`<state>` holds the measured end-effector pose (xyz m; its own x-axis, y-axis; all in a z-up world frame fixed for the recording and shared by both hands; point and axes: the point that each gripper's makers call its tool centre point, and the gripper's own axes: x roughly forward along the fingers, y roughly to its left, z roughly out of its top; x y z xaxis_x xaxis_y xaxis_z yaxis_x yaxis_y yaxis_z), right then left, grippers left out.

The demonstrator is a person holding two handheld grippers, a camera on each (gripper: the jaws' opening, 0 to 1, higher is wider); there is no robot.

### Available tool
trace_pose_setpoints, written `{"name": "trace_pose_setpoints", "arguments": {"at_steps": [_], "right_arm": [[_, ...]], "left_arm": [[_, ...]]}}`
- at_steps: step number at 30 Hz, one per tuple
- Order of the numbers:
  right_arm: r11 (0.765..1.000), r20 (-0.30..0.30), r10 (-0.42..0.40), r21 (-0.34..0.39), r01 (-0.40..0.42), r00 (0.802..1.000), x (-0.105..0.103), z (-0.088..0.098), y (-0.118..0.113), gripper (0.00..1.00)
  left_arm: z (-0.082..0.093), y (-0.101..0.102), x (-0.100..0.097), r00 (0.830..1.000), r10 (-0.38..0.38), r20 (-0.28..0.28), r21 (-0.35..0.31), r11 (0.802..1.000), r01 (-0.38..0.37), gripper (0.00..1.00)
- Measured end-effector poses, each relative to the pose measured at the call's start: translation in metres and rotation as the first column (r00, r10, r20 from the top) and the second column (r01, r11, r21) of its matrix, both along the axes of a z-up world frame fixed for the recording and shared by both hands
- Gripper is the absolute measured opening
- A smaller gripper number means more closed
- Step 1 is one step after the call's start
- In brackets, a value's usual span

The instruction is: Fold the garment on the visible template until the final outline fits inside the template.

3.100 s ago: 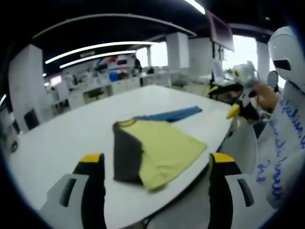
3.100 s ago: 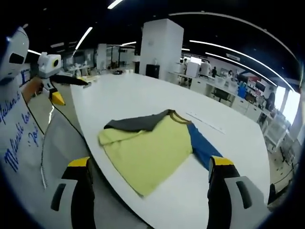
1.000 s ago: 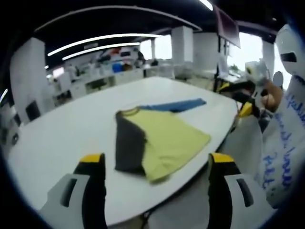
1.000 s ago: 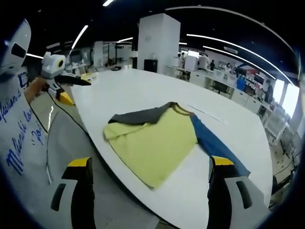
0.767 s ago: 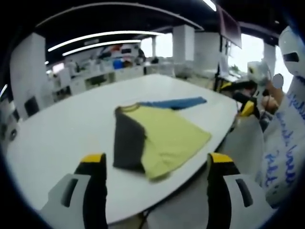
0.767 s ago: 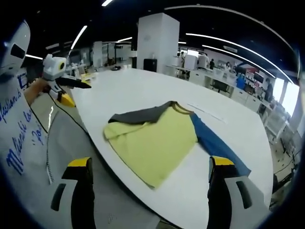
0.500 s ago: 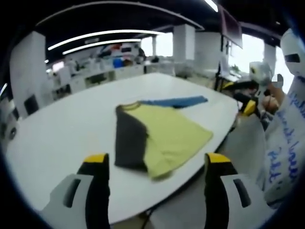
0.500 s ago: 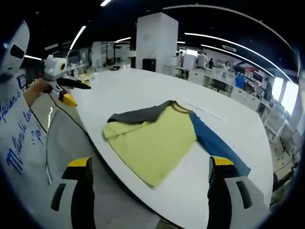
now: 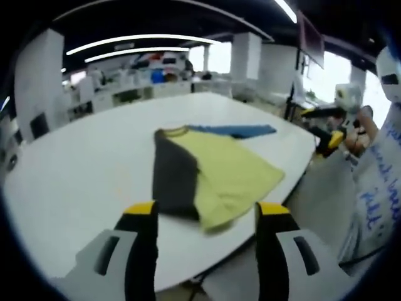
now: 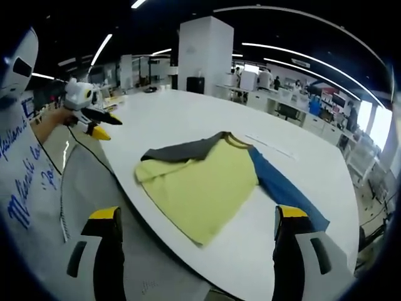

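Jaws of my left gripper (image 9: 205,216) and right gripper (image 10: 197,222) stand wide, holding nothing; the yellow shirt (image 10: 200,182) lies partly folded ahead of both on the white table (image 10: 188,119).

Left tool (image 9: 205,216) jaws narrowed, tool nearer garment (image 9: 213,172); garment unmoved.

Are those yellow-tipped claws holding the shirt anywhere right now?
No. Both the left gripper and right gripper are open and empty; the shirt lies untouched on the table.
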<state>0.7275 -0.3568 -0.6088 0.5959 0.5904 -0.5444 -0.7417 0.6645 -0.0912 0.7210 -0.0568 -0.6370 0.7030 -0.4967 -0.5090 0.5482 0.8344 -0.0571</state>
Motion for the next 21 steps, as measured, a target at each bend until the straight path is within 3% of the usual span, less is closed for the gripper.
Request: {"name": "trace_pose_setpoints", "arguments": {"at_steps": [10, 12, 15, 17, 21], "right_arm": [[1.0, -0.002, -0.008, -0.004, 0.007, 1.0, 0.001, 0.0, -0.002, 1.0], [1.0, -0.002, -0.008, -0.004, 0.008, 1.0, 0.001, 0.0, -0.002, 1.0], [1.0, -0.002, -0.01, -0.001, 0.01, 1.0, 0.0, 0.0, -0.002, 1.0], [1.0, -0.001, -0.011, 0.001, 0.011, 1.0, 0.0, 0.0, -0.002, 1.0], [1.0, -0.003, -0.018, 0.002, 0.018, 1.0, -0.001, 0.0, -0.003, 1.0]], "left_arm": [[-0.025, 0.003, 0.019, 0.999, 0.027, -0.038, -0.063, 0.998, -0.03, 0.43], [-0.031, 0.004, 0.023, 0.999, 0.037, -0.04, -0.053, 0.998, -0.039, 0.43], [-0.047, 0.016, 0.032, 0.997, 0.075, -0.026, 0.064, 0.995, -0.073, 0.41], [-0.057, 0.009, 0.031, 0.995, 0.062, -0.077, 0.032, 0.998, -0.059, 0.43], [-0.064, 0.004, 0.036, 0.994, 0.06, -0.088, 0.013, 0.998, -0.059, 0.39]]}}
